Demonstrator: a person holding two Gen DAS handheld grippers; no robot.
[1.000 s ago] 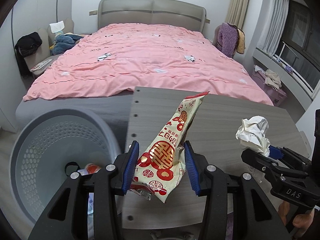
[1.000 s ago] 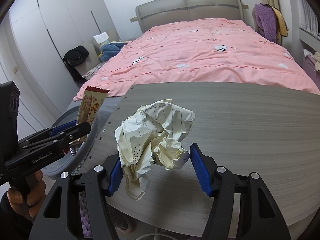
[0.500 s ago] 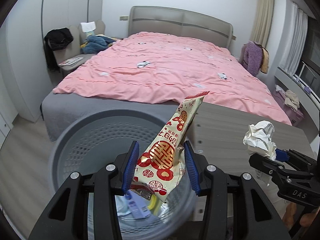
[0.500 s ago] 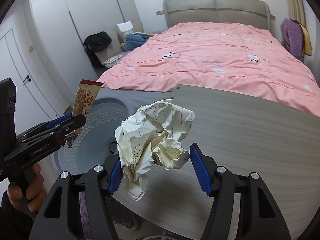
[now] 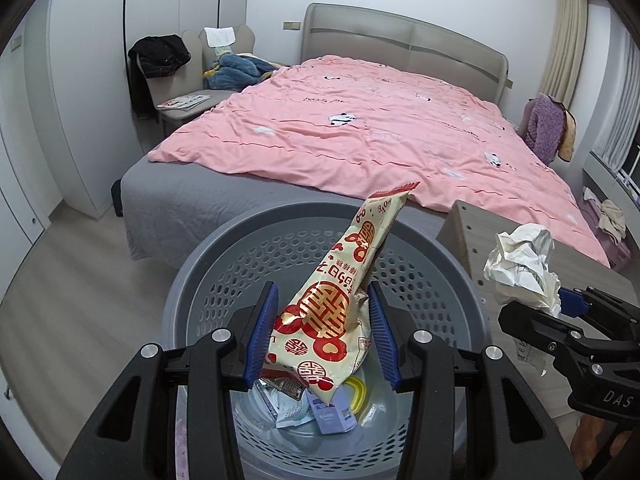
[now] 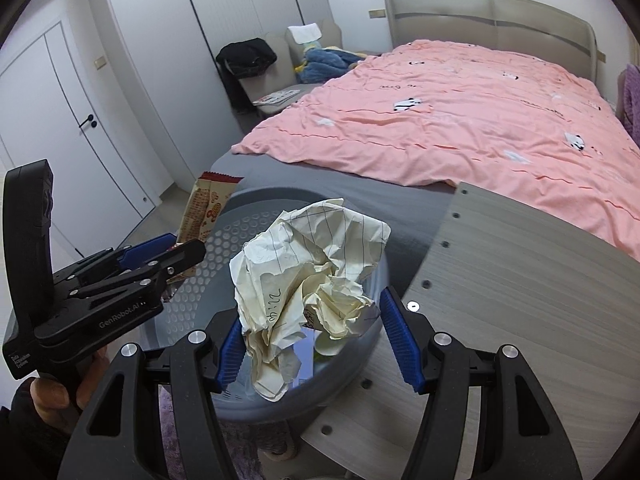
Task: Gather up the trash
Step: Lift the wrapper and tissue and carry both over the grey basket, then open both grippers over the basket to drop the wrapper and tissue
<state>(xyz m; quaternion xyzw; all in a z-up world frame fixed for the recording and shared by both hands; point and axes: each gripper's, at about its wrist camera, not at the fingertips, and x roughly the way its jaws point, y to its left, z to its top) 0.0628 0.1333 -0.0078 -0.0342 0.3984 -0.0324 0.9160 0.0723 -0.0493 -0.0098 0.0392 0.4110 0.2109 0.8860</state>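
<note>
Snack wrapper (image 5: 340, 312), cream with red and gold print, is pinched between the blue pads of the left gripper (image 5: 324, 332) and hangs directly above the open grey perforated trash basket (image 5: 248, 256), where other litter (image 5: 320, 408) lies at the bottom. Crumpled lined paper (image 6: 308, 272) is clamped in the right gripper (image 6: 316, 336), over the basket's rim nearest the grey wood-grain table (image 6: 520, 280). Beyond both stands a bed (image 5: 380, 136) under a pink panda-print duvet.
</note>
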